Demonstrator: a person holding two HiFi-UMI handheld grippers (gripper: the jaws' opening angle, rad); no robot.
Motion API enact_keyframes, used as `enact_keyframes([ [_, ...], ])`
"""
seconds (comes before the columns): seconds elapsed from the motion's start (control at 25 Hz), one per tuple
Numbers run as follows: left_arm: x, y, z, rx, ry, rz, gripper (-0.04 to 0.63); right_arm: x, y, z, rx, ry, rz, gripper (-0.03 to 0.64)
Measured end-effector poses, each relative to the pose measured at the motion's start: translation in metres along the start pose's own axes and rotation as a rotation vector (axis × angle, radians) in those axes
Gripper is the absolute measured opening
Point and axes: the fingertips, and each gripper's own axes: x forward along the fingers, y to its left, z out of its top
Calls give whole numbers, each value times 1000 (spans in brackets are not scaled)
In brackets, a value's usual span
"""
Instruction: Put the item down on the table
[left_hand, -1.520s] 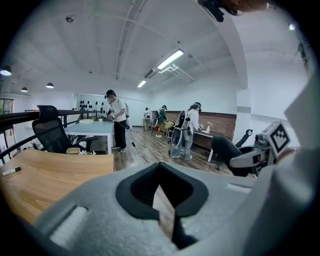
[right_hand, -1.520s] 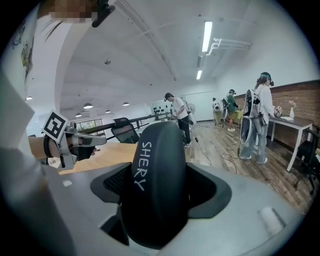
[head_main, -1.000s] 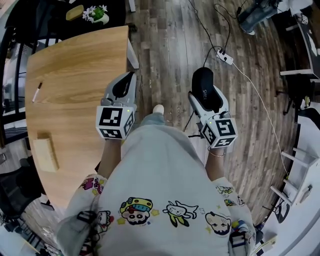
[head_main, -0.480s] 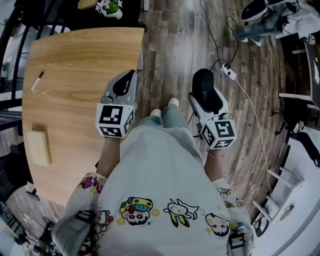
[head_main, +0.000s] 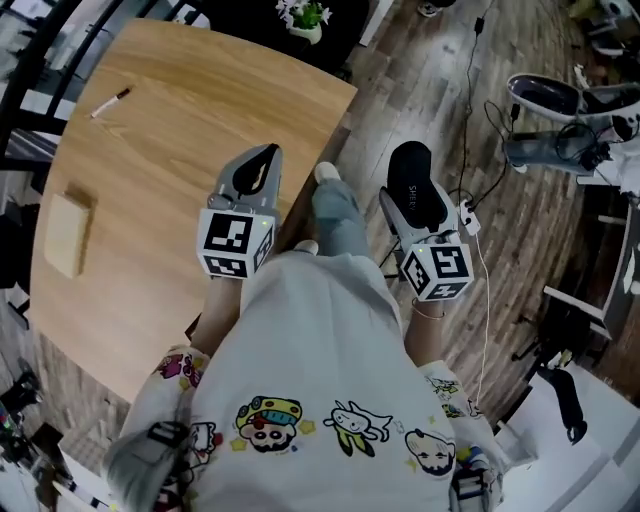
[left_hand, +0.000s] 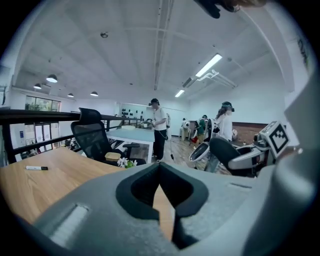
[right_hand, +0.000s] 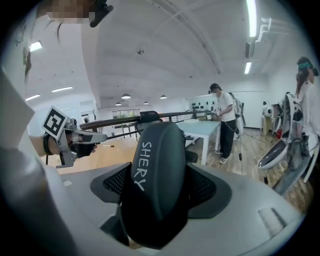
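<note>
Black, smooth, oval hard case (right_hand: 156, 150) w/ white "SHERY" lettering sat lengthwise between the right gripper (head_main: 418, 212) jaws, which stood wide and pressed on its two long sides; the mesh-textured pads hugged its curved shell, prob. so the slick rounded surface couldn't slip. Case was held in the air over the plank floor (head_main: 520, 220), right of the person's legs and well apart from the desk (head_main: 170, 150), so nothing was set down yet; by the look of it the carry-over hadn't finished. Left gripper (head_main: 256, 165) had its grey jaws closed together w/ nothing between them, hanging over the desk's near edge, idle, maybe just kept out of the way. Desk top was pale wood-grain, flat, rounded corners, mostly bare. A marker pen (head_main: 110, 102) and a small wooden block (head_main: 68, 233) lay far over on its left, leaving plenty of free room for the case.
</note>
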Motion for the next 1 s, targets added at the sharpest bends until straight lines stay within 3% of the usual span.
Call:
enact_keyframes([
  [0.56, 6, 107, 27, -141, -92, 485, 0, 182, 27, 92, -234, 16, 485, 350],
  [0.76, 11, 130, 39, -191, -124, 670, 0, 236, 42, 118, -321, 32, 673, 350],
  [1.0, 19, 137, 33, -252, -111, 836, 0, 280, 54, 126, -386, 68, 855, 350],
])
